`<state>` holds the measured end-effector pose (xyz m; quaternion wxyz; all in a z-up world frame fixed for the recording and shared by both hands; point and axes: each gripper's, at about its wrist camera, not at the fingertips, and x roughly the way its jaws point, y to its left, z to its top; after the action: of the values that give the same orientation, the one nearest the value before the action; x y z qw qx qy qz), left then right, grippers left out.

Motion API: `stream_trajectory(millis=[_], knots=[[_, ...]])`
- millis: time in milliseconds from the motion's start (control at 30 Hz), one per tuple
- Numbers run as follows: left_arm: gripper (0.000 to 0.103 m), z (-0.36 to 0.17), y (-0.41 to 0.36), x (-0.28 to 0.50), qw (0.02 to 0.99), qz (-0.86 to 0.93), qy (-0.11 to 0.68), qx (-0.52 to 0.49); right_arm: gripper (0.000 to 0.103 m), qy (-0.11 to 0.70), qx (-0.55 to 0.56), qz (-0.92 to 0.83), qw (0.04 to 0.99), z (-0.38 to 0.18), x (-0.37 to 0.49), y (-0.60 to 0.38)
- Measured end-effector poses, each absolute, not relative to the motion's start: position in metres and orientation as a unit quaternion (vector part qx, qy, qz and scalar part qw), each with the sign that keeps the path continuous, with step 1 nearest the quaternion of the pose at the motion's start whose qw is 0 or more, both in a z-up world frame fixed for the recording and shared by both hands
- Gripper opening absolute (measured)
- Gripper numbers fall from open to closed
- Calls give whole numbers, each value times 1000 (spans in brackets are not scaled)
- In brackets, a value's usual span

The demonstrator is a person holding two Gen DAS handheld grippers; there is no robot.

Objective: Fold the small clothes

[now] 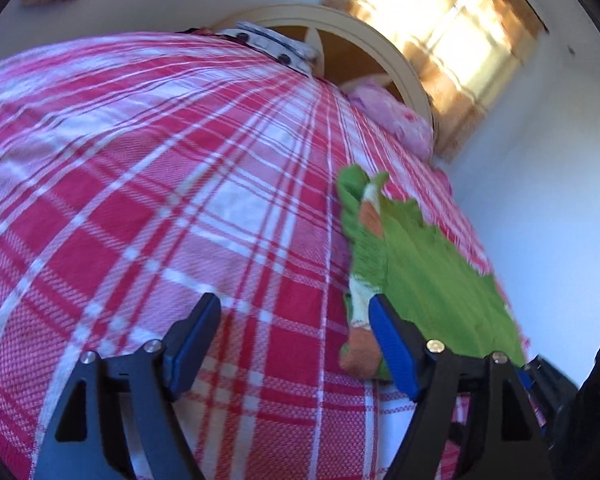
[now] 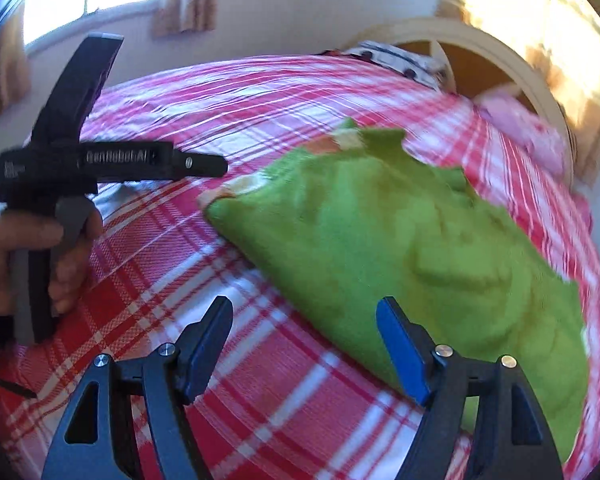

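Note:
A small green garment [image 2: 400, 248] with orange and cream trim lies on a red and white plaid bedspread [image 2: 236, 360]. In the left wrist view the garment [image 1: 432, 276] sits to the right, its trimmed edge touching my right finger. My left gripper [image 1: 294, 332] is open and empty, low over the bedspread [image 1: 140, 208]. My right gripper [image 2: 304, 336] is open and empty, its right finger at the garment's near edge. The left gripper's body [image 2: 80, 160], held in a hand, shows at the left of the right wrist view.
A pink cloth [image 1: 396, 120] lies at the far end of the bed by a round cream headboard [image 1: 380, 48]. A white patterned pillow [image 1: 276, 46] sits there too. Curtained windows [image 1: 460, 32] are behind. The bed's right edge meets a white wall [image 1: 548, 200].

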<state>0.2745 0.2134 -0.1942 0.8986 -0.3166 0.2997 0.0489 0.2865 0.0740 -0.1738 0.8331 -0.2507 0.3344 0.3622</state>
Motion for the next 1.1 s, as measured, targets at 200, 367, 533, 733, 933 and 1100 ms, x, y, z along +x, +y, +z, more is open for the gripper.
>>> stream_trajectory(millis=[200, 367, 533, 733, 933, 1100], knots=[[79, -196, 217, 276, 898, 43, 298, -321, 75, 288, -322, 351, 831, -177, 272, 114], [79, -198, 221, 275, 896, 31, 290, -336, 61, 264, -382, 327, 823, -196, 272, 140], [79, -198, 221, 274, 896, 25, 286, -339, 52, 252, -375, 320, 833, -199, 278, 146], [79, -186, 217, 289, 894, -12, 309, -323, 47, 248, -382, 311, 834, -208, 277, 148], [79, -158, 223, 335, 905, -62, 324, -268, 25, 259, -366, 315, 836, -211, 283, 146], [79, -154, 224, 386, 895, -88, 348, -264, 25, 253, -374, 308, 838, -214, 279, 147]])
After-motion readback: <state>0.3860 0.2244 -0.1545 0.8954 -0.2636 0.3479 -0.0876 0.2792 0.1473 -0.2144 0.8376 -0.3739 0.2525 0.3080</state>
